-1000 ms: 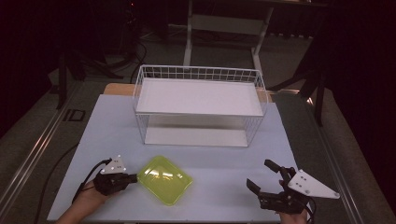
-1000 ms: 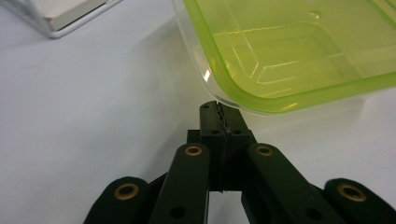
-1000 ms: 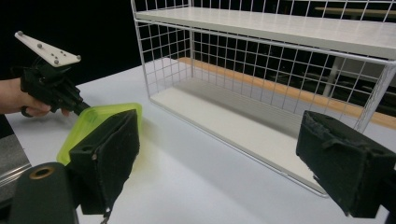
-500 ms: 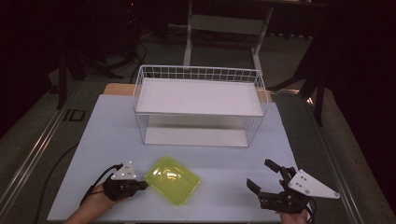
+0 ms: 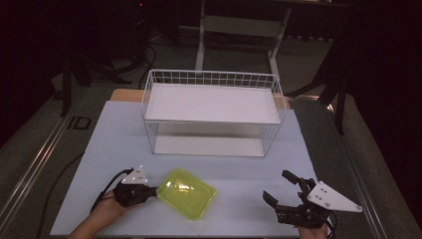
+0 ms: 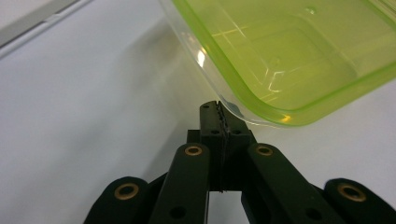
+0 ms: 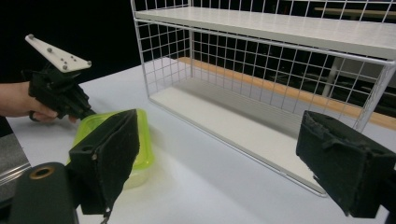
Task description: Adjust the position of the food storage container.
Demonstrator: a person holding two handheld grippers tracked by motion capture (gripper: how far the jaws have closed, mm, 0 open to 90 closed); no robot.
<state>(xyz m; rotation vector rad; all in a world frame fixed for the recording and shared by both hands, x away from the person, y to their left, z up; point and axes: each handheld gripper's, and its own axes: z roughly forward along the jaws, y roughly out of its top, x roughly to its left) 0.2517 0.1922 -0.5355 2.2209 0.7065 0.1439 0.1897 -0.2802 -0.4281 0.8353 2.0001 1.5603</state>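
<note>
A translucent yellow-green plastic container (image 5: 186, 193) lies on the pale table near its front edge, left of centre. My left gripper (image 5: 155, 190) is shut on the container's left rim. In the left gripper view the jaws meet on the thin rim lip, left gripper (image 6: 218, 109), container (image 6: 299, 56). My right gripper (image 5: 276, 185) rests at the front right, open, with nothing between its pads. The right gripper view has the open right gripper (image 7: 233, 158) facing the container (image 7: 144, 154), with the left gripper (image 7: 86, 112) and a hand behind it.
A white wire basket (image 5: 211, 79) with a white shelf across its top stands at the back centre of the table (image 5: 114, 129). Its near wall rises just beyond the container. Dark floor, a rail and frame legs surround the table.
The left gripper and the container it grips have shifted a little to the right. The right gripper has stayed where it was.
</note>
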